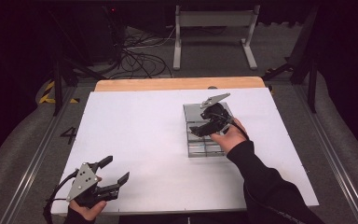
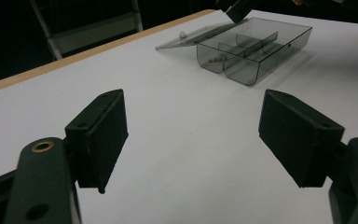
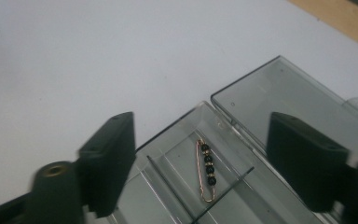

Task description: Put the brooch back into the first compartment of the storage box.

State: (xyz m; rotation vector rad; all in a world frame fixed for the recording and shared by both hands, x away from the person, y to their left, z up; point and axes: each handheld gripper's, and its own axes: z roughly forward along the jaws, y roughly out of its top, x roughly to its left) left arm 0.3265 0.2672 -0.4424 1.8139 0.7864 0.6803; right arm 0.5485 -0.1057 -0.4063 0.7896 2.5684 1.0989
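Note:
A smoky clear plastic box (image 1: 206, 148) with several compartments stands on the white table top (image 1: 140, 135), right of centre, and its hinged lid (image 3: 284, 95) lies open flat beside it. A gold safety pin with black beads (image 3: 207, 170) lies in one compartment. My right gripper (image 1: 196, 129) hovers just over the box, jaws open, nothing between them; the right gripper view (image 3: 205, 140) looks down on the pin. My left gripper (image 1: 116, 169) rests near the table's front left corner, open and empty, facing the box (image 2: 254, 49) from a distance.
A wooden strip (image 1: 177, 84) borders the table's far edge. Beyond it, on the floor, are a grey metal stand (image 1: 214, 21) and tangled cables (image 1: 137, 53). Bare white surface lies between the left gripper (image 2: 191, 140) and the box.

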